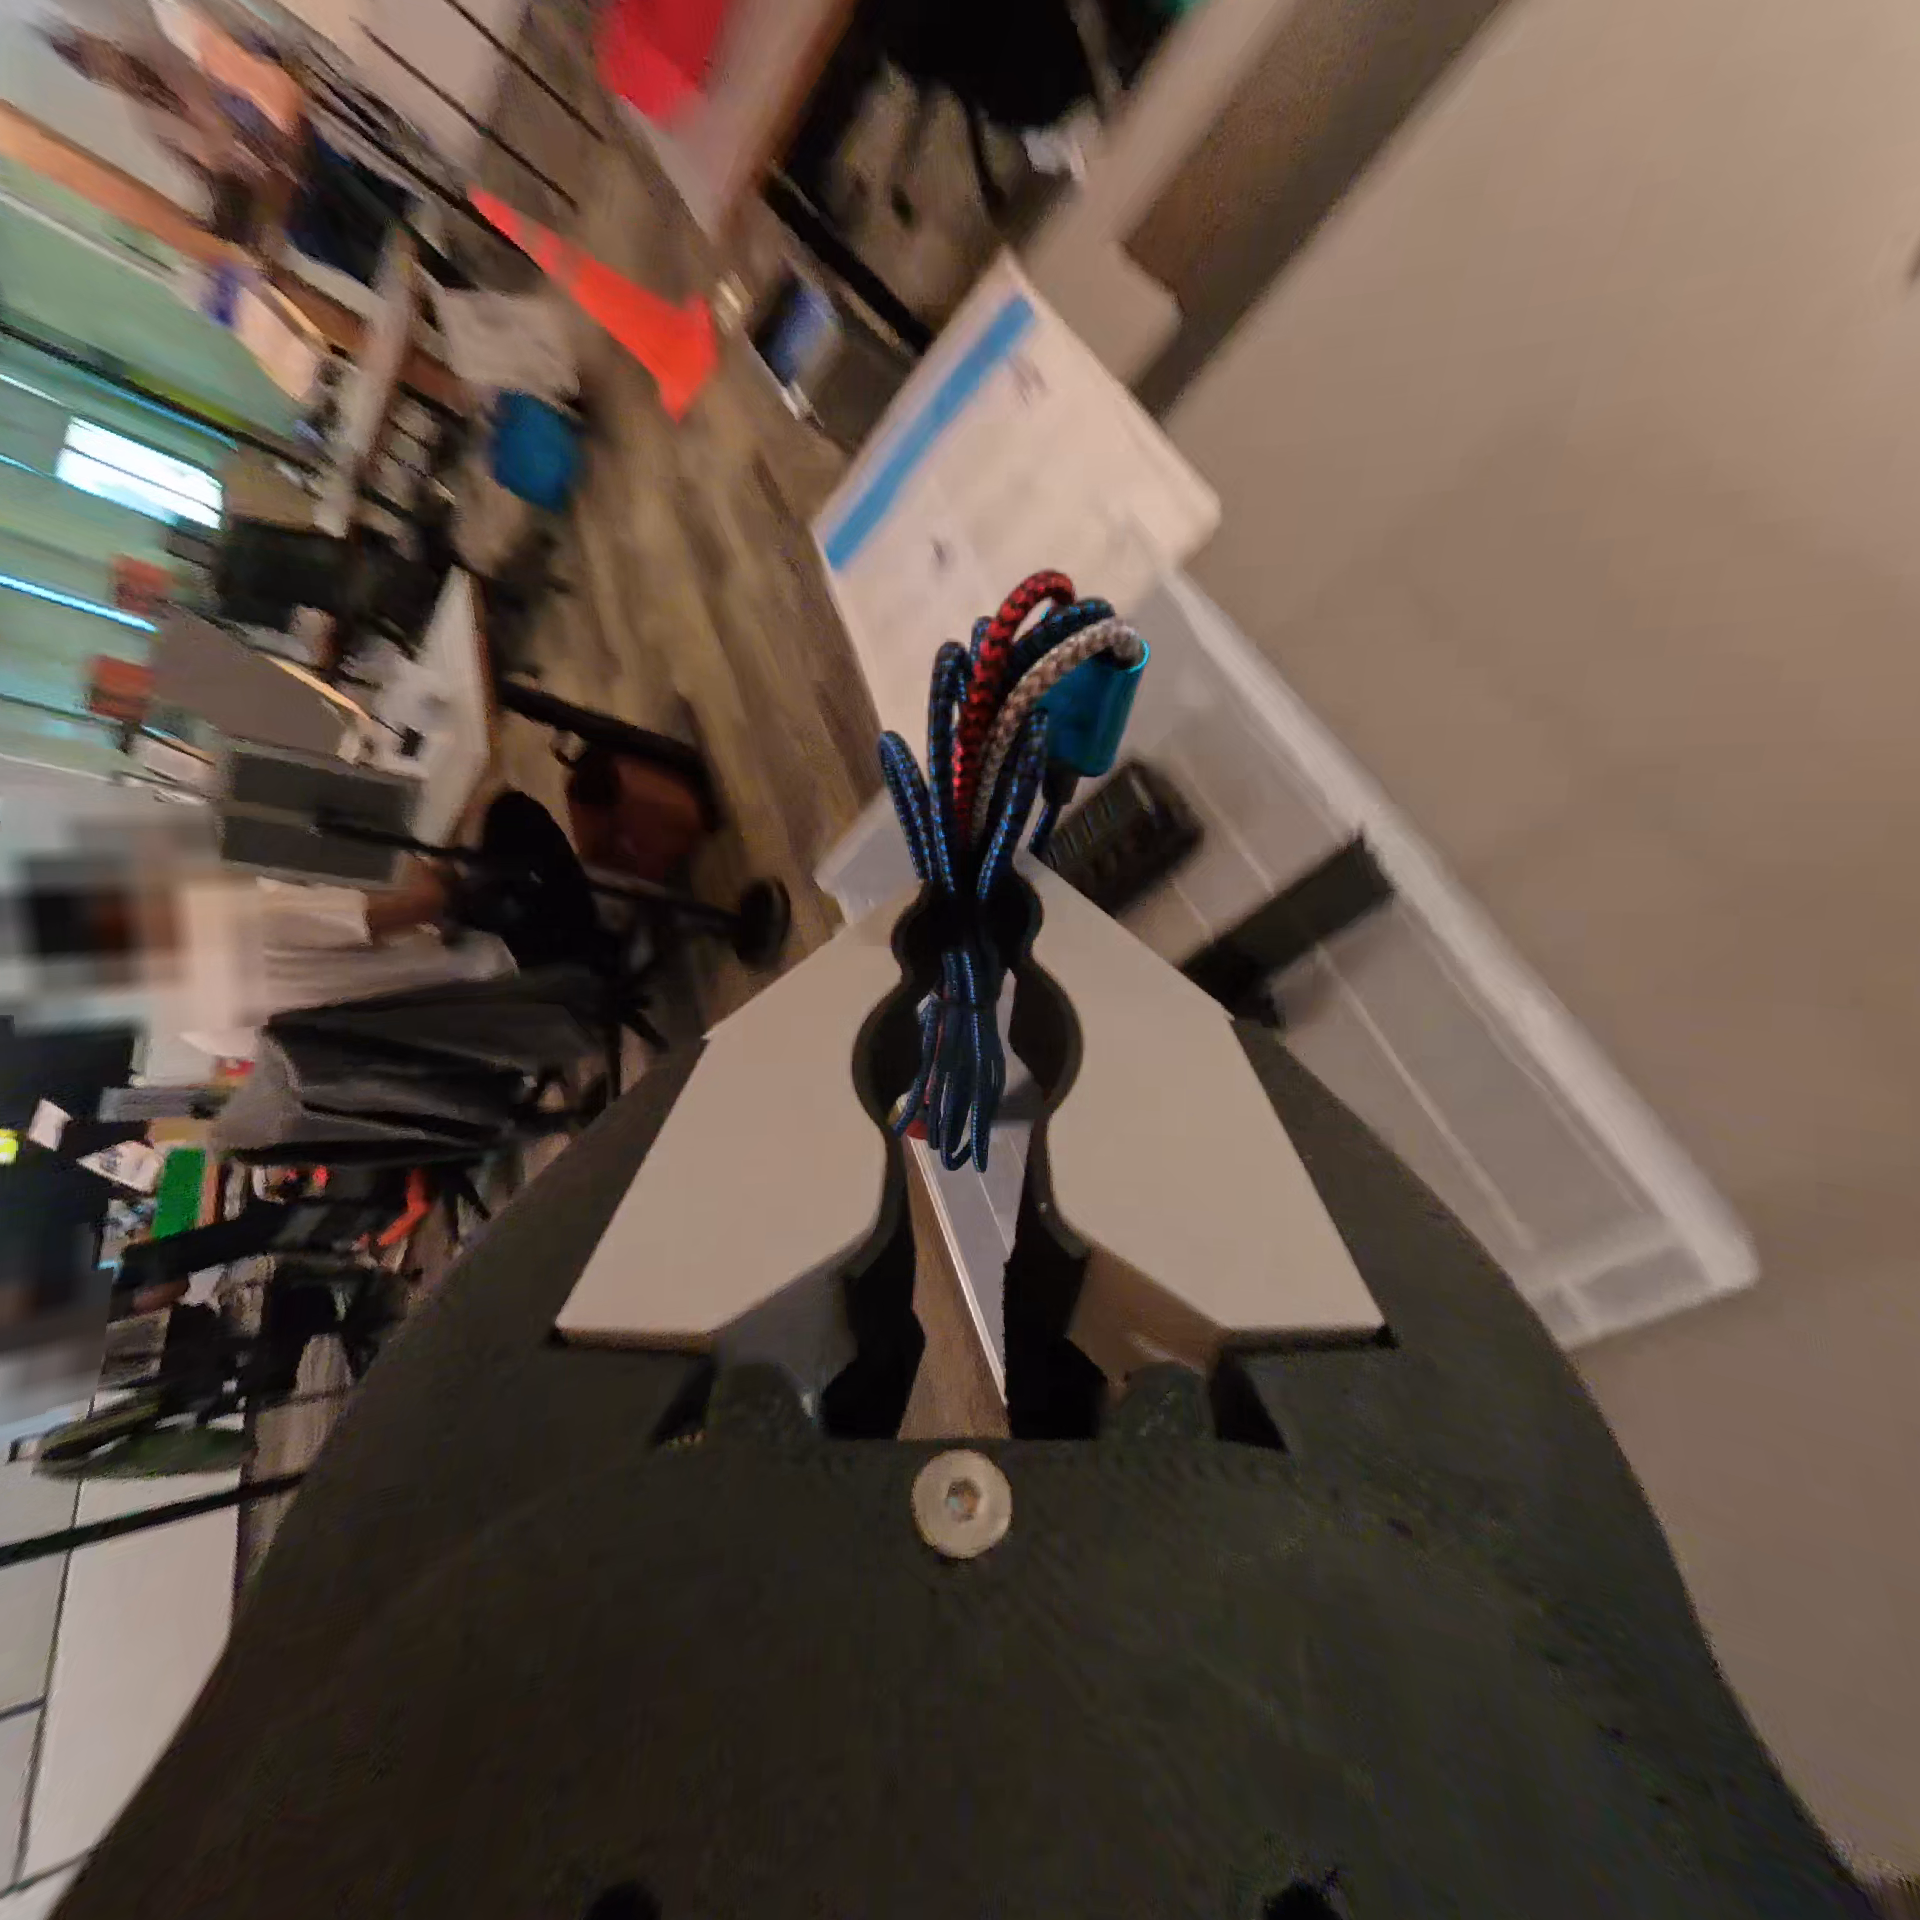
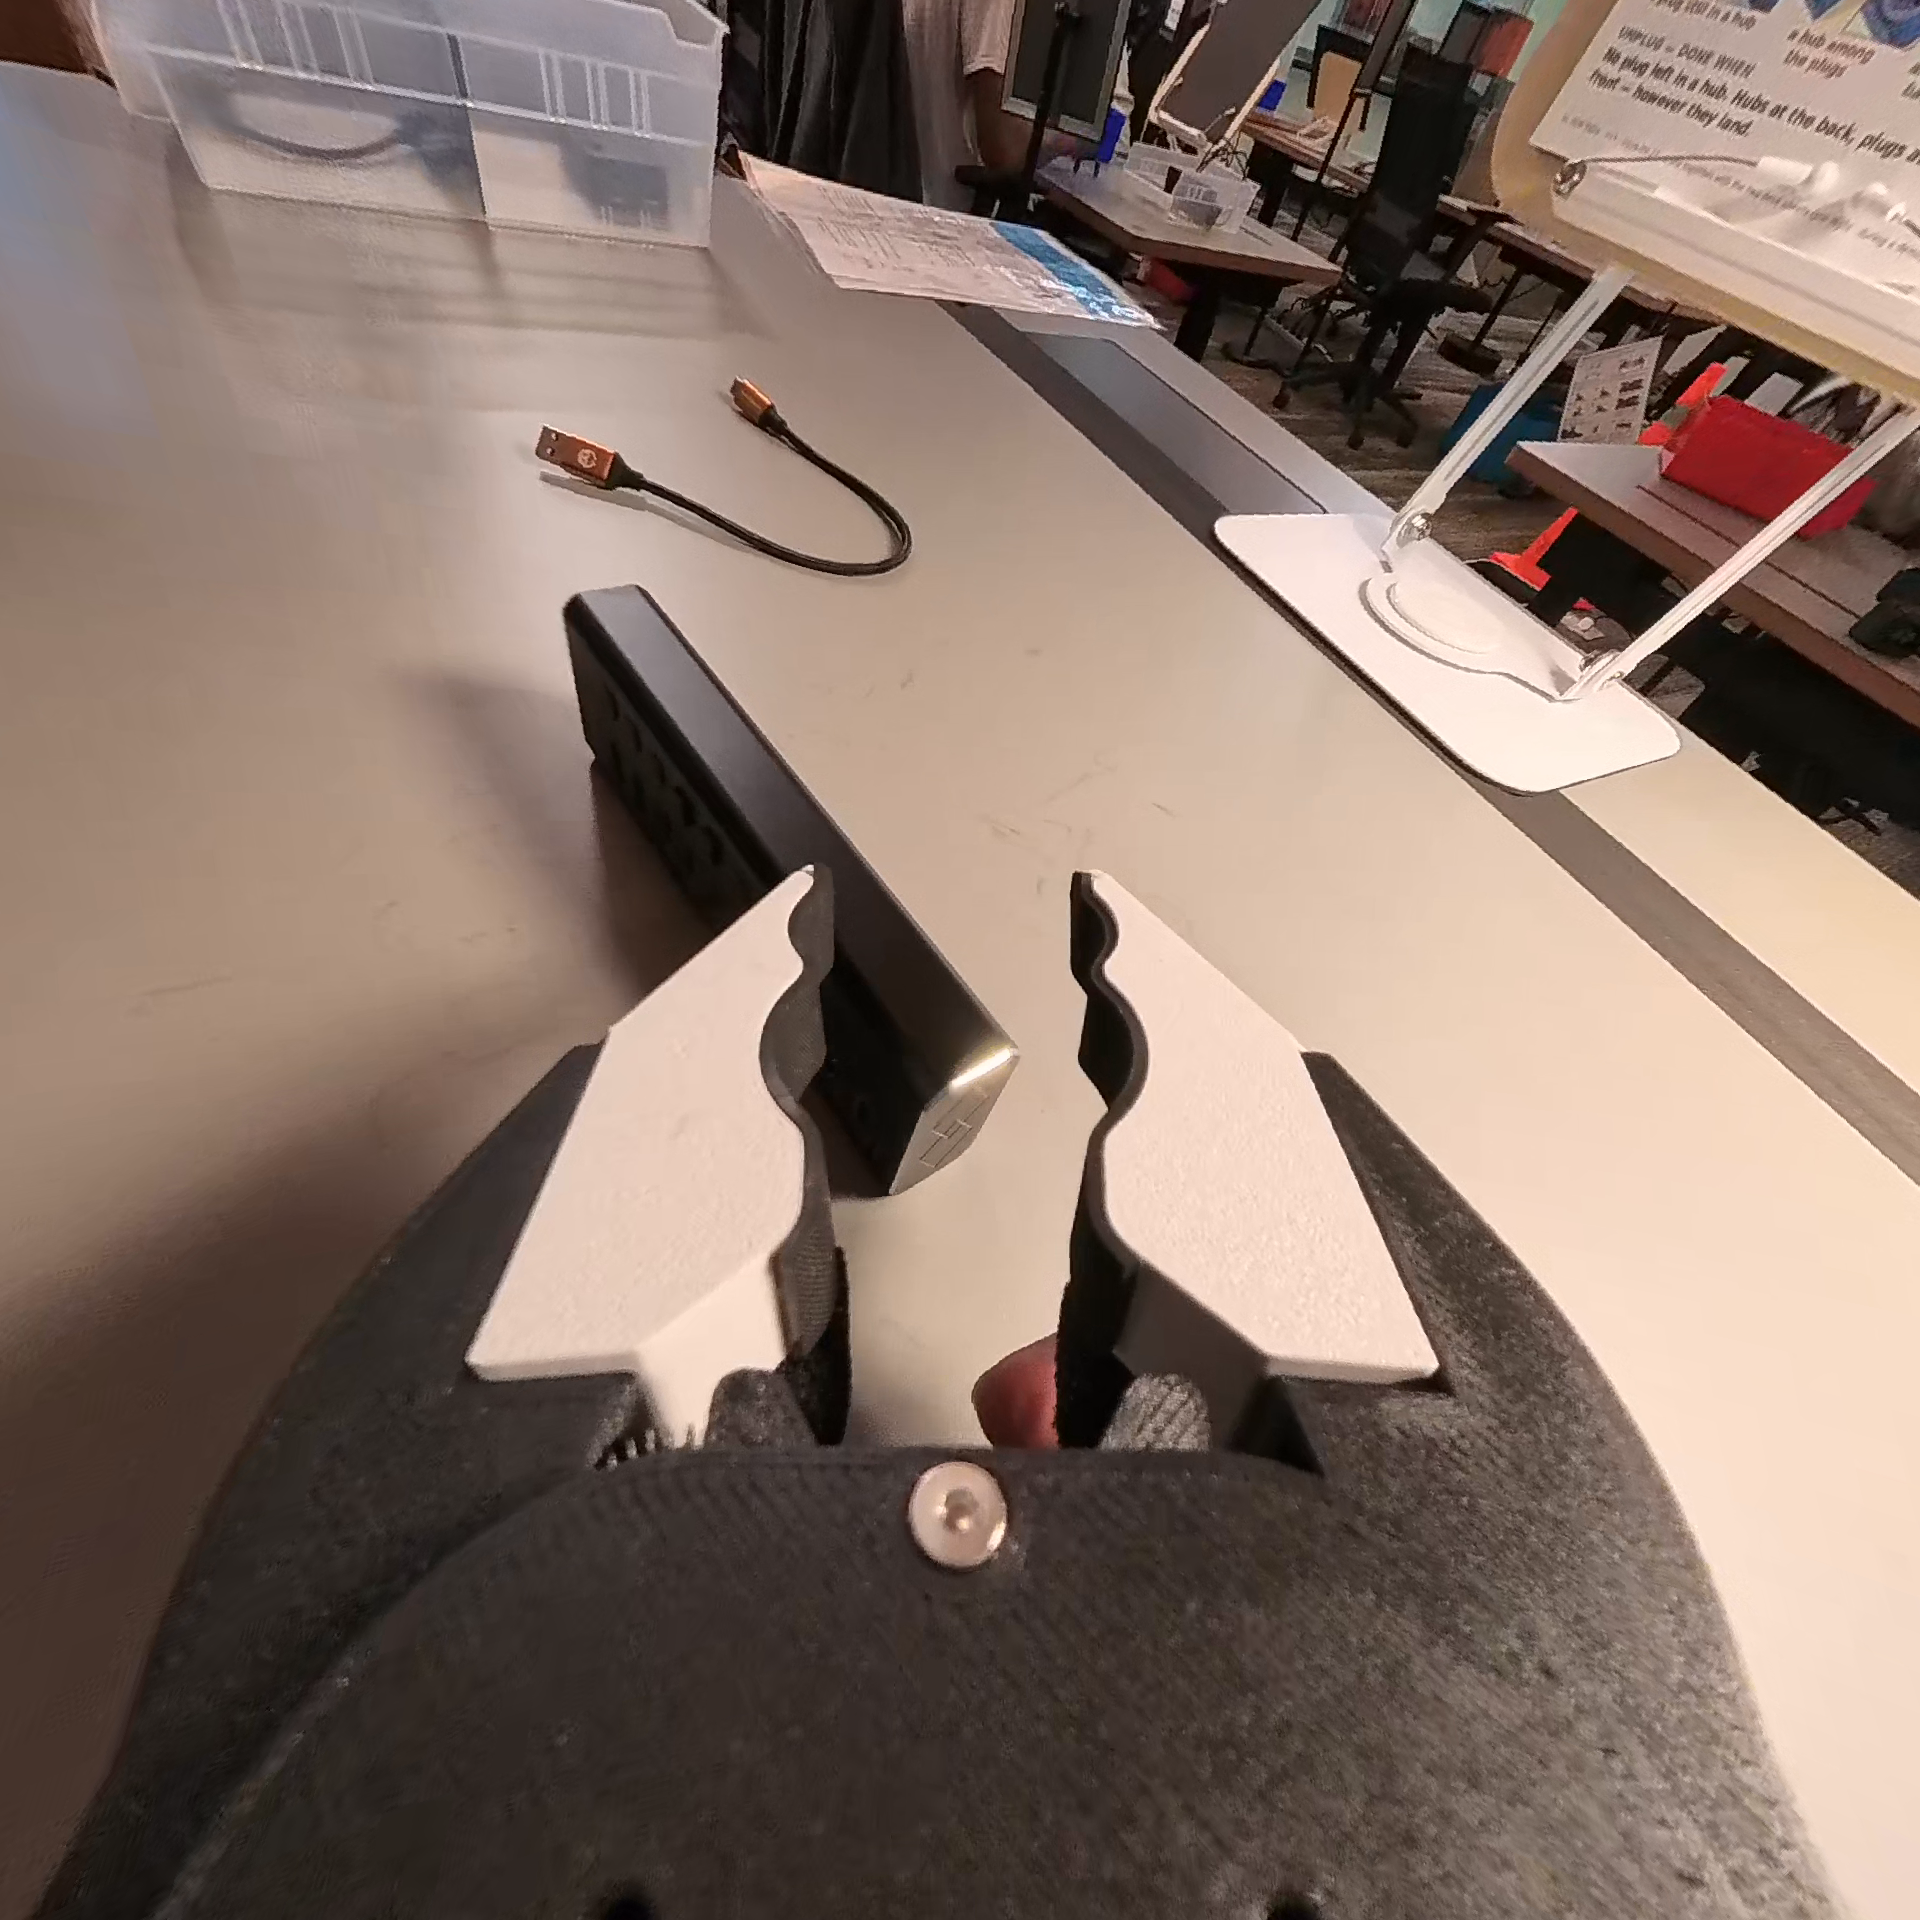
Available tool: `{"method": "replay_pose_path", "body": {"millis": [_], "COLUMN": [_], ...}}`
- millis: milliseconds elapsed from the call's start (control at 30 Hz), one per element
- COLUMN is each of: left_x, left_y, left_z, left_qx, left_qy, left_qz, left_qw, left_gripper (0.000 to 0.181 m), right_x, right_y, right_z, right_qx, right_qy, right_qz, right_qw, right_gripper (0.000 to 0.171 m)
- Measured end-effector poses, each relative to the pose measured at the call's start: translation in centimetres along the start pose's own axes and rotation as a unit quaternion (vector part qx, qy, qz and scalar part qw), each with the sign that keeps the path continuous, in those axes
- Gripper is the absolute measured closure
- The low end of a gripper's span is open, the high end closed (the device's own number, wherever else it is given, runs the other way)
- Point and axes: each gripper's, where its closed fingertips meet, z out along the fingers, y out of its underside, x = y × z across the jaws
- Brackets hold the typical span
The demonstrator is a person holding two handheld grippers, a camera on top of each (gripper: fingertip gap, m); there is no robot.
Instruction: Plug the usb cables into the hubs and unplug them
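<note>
I am holding a bundle of braided cables [image 1: 977,831] in the left gripper [image 1: 966,935], its jaws closed down tight on the strands, so that they lift together rather than spilling apart; the left wrist view is tilted and the room behind is smeared, so I judge I am carrying them through the air, above the clear plastic bin [image 1: 1455,1039] on the table [image 1: 1610,520]. The cables are woven sheaths in blue-and-black, red-and-black and a pale grey fleck, looped over at the top, with a smooth teal metallic plug [image 1: 1091,707] poking out beside them. A dark ribbed block is sitting in the bin behind the bundle, possibly another hub, though I cannot tell. The right gripper [image 2: 940,894] is hovering with its jaws spread wide and gripping nothing, its left finger lying against the near end of the black hub [image 2: 790,883]. I am keeping it there, I think, to steady the hub for plugging. The hub is a long, hard-edged bar, matte black on its sides with a brushed silver end cap and a row of ports down its left face. Farther along the table, well apart from it, a short black cable [image 2: 769,509] with copper-coloured plugs is lying in a loose curve, unplugged.
</note>
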Motion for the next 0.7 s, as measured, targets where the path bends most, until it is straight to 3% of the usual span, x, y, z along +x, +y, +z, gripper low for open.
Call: {"method": "replay_pose_path", "body": {"millis": [67, 133, 267, 400, 533, 633, 700], "left_x": [-0.4, 1.8, 11.1, 21.8, 33.4, 41.4, 44.7], "left_y": [-4.7, -9.1, -16.5, -23.2, -26.9, -27.2, -28.7], "left_z": [-2.4, -4.1, -5.4, -6.2, -5.4, -3.3, -2.9], "left_qx": [0.067, 0.121, 0.192, 0.251, 0.217, 0.145, 0.141], "left_qy": [-0.021, 0.016, 0.178, 0.360, 0.516, 0.555, 0.574], "left_qz": [-0.021, -0.056, -0.104, -0.151, -0.148, -0.081, -0.066], "left_qw": [0.997, 0.991, 0.960, 0.886, 0.815, 0.815, 0.804], "left_gripper": [0.168, 0.169, 0.169, 0.168, 0.168, 0.168, 0.168], "right_x": [0.0, 0.1, 0.0, -0.6, -1.2, -1.3, -1.2], "right_y": [-0.1, -0.2, -0.5, -1.5, -2.3, -2.5, -2.7], "right_z": [-0.1, -0.1, -0.2, -0.3, -0.1, -0.1, -0.4], "right_qx": [0.001, -0.001, 0.002, 0.017, 0.029, 0.032, 0.035], "right_qy": [0.002, 0.007, 0.010, 0.000, -0.010, -0.006, -0.002], "right_qz": [-0.002, -0.006, -0.004, 0.004, 0.010, 0.008, 0.006], "right_qw": [1.000, 1.000, 1.000, 1.000, 0.999, 0.999, 0.999], "right_gripper": [0.124, 0.124, 0.124, 0.124, 0.125, 0.125, 0.125]}}
